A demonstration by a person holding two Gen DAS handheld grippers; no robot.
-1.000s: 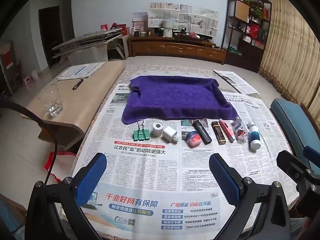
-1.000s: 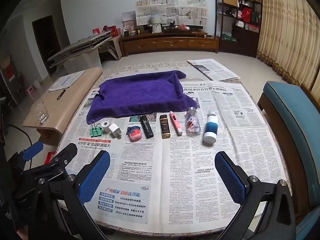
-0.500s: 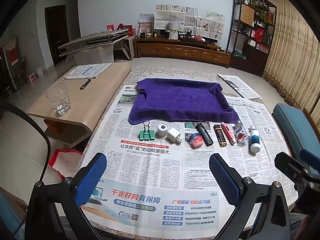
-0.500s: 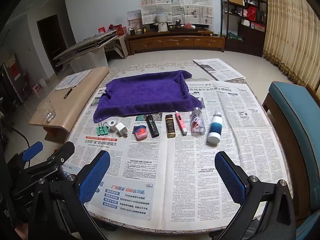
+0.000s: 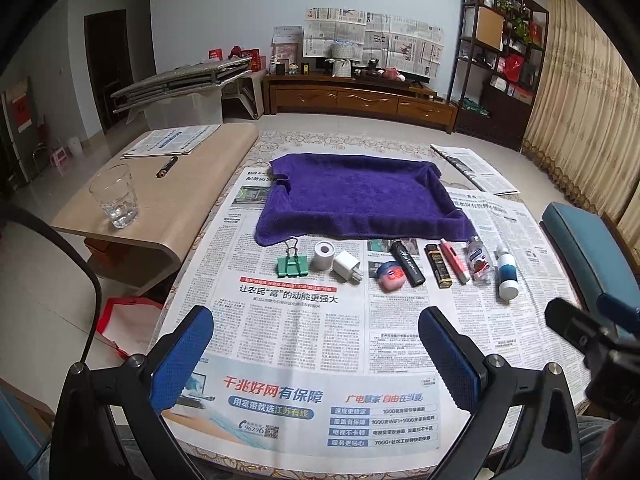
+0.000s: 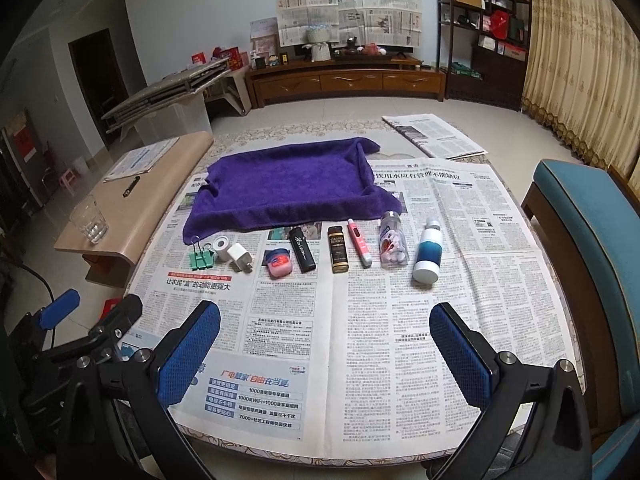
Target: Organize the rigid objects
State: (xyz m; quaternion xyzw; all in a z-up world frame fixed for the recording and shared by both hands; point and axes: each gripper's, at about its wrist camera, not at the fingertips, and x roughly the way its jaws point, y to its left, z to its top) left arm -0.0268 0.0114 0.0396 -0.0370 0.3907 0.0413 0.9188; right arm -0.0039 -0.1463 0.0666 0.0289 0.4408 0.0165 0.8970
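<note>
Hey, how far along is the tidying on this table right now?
Nothing looks done: the purple towel lies bare. Nothing is in hand either; the left gripper and right gripper are both open and held short of the objects. All nine small items remain, in a row on the newspaper, from the green binder clip to the white-capped blue bottle.

Bare newspaper [image 5: 304, 320] lies open before the item row [image 6: 340, 248].

Left claw [image 5: 314, 354] spread wide and empty, right claw [image 6: 325, 356] likewise, held side by side
</note>
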